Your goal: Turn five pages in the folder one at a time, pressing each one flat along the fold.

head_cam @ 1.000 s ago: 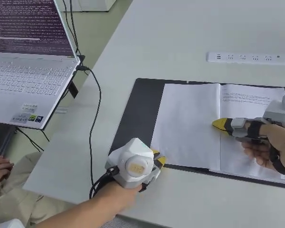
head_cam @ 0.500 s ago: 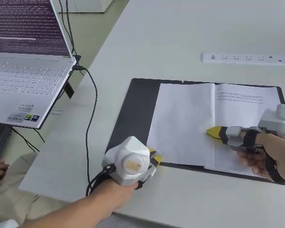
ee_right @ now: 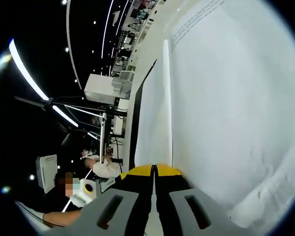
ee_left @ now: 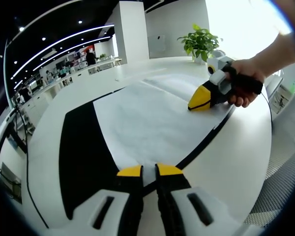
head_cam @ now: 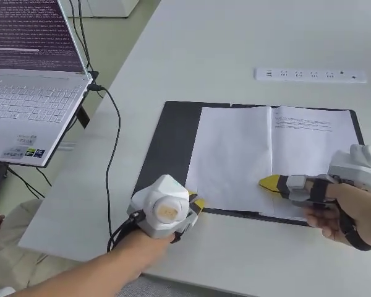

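Even, bright daylight fills the head view. The pale worktop (head_cam: 235,43) reads almost white, and shadows on it are faint and soft-edged. The laptop screen (head_cam: 25,31) glows, its text too small to read. In the left gripper view a bright patch (ee_left: 246,19) at upper right is blown out to pure white, while ceiling light strips (ee_left: 64,39) streak the darker upper left. The fisheye bows the worktop's edge. In the right gripper view the white page (ee_right: 236,98) is bright and low in contrast. The left half is dark with glaring strips, its background bent and tiny.
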### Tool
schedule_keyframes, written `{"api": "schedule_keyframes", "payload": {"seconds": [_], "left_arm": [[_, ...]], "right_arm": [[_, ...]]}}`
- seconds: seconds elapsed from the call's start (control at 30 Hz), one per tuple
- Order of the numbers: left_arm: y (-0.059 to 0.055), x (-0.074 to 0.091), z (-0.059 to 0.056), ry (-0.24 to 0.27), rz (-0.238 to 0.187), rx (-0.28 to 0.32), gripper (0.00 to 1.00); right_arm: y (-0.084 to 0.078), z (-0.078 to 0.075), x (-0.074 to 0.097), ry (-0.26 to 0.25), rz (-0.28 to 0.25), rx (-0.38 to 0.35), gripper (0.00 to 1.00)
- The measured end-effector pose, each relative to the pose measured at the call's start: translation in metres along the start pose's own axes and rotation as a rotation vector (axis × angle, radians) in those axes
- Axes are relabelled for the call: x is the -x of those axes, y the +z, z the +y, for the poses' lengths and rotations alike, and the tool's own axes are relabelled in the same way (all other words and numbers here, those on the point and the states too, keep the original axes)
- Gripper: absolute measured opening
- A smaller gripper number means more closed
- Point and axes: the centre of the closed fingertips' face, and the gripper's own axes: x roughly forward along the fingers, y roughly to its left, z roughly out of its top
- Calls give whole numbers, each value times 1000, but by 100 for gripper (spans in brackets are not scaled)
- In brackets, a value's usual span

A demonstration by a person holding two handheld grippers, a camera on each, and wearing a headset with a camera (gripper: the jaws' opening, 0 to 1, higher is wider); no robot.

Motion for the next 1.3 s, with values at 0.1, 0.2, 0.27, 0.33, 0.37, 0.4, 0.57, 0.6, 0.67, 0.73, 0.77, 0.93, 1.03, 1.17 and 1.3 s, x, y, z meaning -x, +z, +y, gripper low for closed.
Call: {"api": "schedule_keyframes", "payload": {"seconds": [0.1,0.2,0.27,0.33,0.37,0.4,0.57,0.6,0.67,0.73,0.77,0.93,1.03,1.17,1.3], "left_arm": [[0,0,0,0,-1,0,8],[0,0,0,1,-3,0,8],[0,0,0,3,-4,1,8],[0,0,0,4,-4,0,8],[-1,0,0,4,-4,0,8],[-1,0,0,5,-5,-2,8],[-1,0,0,7,-6,-1,8],[-1,0,1,7,-7,0,8],[-1,0,1,8,-7,-1,8],[-1,0,1,8,-8,1,8],[-1,0,1,9,-8,1,8],[-1,0,2,8,-7,-2,8],[-1,0,2,11,-7,0,8],[-1,1,3,14,-1,20,8],[-1,2,3,16,4,57,8]], "right_arm": [[-6,0,2,8,5,-11,0],[-11,0,4,13,11,-15,0],[-17,0,6,20,18,-27,0],[-23,2,8,24,27,-29,0],[-25,2,9,24,29,-27,0],[-27,2,10,26,33,-31,0],[-36,1,13,34,50,-42,0],[-38,1,14,37,53,-43,0],[-43,1,15,41,64,-47,0],[-48,3,16,44,69,-47,0],[-50,4,17,46,74,-47,0],[-61,5,21,50,93,-47,0],[-67,7,25,56,97,-60,0],[-75,18,33,83,102,-45,0],[-66,33,47,112,44,10,0]]}}
